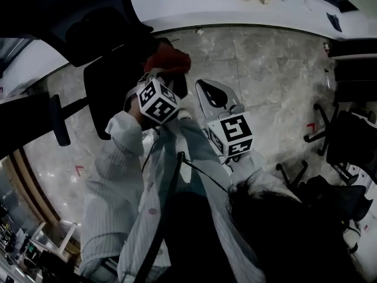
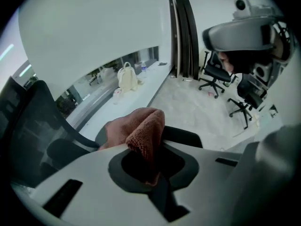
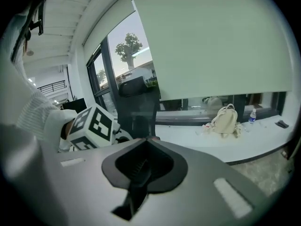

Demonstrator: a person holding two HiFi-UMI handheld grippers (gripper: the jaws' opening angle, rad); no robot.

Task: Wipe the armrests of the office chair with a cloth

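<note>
Left gripper view: left gripper (image 2: 149,147) pinches cloth (image 2: 141,128) over armrest (image 2: 184,136); right gripper (image 3: 149,138) pressed together, empty, beside armrest. Wiping pass likely; next: steady drag along armrest.

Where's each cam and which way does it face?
Head view: on the head, steeply down at the office chair; both sleeves show.
Left gripper view: on left gripper, along jaws shut on cloth; person's head shows.
Right gripper view: on right gripper, jaws together, toward the window; left sleeve shows.
Both gripper views share the cream bag.
</note>
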